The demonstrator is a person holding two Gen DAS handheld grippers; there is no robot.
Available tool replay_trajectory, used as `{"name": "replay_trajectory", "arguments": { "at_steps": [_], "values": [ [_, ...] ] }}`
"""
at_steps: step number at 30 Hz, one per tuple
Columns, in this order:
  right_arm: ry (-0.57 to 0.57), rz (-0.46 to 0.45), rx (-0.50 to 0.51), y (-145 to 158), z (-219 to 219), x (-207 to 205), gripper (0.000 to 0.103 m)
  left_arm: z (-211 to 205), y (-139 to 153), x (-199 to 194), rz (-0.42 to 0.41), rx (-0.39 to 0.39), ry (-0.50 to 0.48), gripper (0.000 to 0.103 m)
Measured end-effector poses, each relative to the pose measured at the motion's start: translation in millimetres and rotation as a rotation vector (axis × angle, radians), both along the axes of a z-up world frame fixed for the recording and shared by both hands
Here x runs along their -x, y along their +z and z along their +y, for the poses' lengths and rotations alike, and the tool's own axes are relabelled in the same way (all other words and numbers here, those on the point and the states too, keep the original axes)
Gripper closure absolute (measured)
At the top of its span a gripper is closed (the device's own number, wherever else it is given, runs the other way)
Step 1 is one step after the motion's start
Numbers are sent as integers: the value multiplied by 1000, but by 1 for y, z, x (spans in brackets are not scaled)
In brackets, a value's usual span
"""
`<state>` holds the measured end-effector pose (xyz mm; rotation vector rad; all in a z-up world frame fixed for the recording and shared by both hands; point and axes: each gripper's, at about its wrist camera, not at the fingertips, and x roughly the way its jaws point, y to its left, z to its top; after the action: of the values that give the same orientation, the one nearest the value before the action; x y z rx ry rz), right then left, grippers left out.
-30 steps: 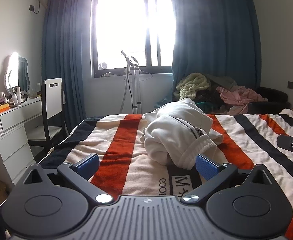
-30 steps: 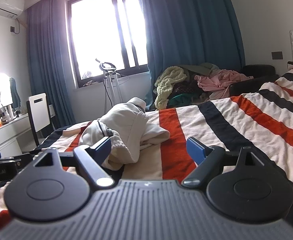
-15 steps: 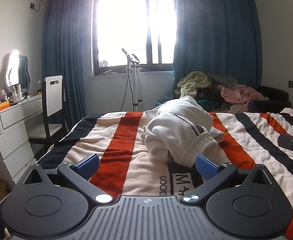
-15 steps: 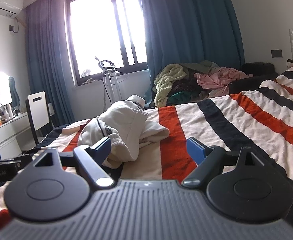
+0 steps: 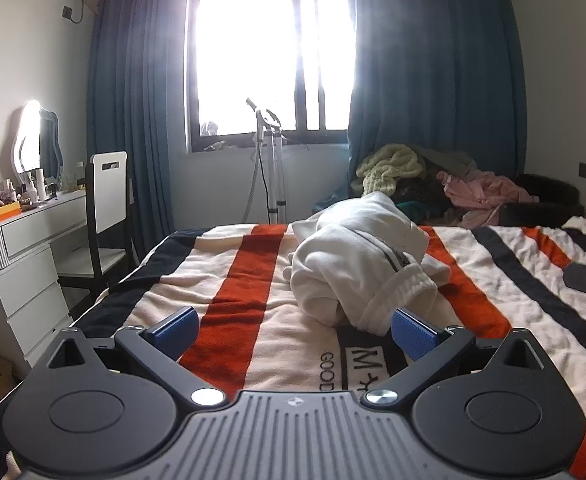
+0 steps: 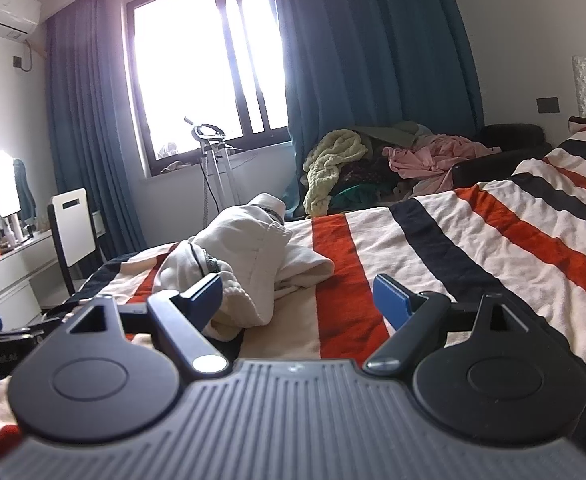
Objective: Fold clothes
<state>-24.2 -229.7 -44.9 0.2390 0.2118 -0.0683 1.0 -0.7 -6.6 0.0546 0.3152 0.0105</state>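
While both grippers hang wide open and empty, the bunched white garment lies mid-bed toward the foot edge, long axis running away, ahead-right of the left gripper, ahead-left of the right gripper, cuff nearest both.

White chair beside dresser, blue curtains.

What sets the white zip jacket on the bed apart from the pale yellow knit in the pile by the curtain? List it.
The white zip jacket lies alone on the striped blanket; the pale yellow knit sits atop a mixed clothes pile. The jacket looks smooth, with a zipper and ribbed cuff; the knit looks chunky and nubby. The jacket lies nearer both grippers. Both are crumpled and unfolded.
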Motion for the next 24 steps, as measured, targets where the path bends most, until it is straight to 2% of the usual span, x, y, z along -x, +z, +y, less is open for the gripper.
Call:
{"name": "replay_trajectory", "arguments": {
  "at_steps": [7,12,17,21,24],
  "values": [
    [-28,0,1,0,0,0,19,2,1,-1,-18,25,21,0],
    [-112,10,-1,10,3,-3,19,4,2,-2,-39,28,43,0],
    [-36,8,-13,44,10,-19,19,12,3,-1,-38,54,76,0],
    [16,-35,-38,76,8,-30,20,11,0,-3,-15,45,74,0],
    [11,-64,-52,80,-3,-30,20,6,-1,-3,-5,25,57,0]
  ]
}}
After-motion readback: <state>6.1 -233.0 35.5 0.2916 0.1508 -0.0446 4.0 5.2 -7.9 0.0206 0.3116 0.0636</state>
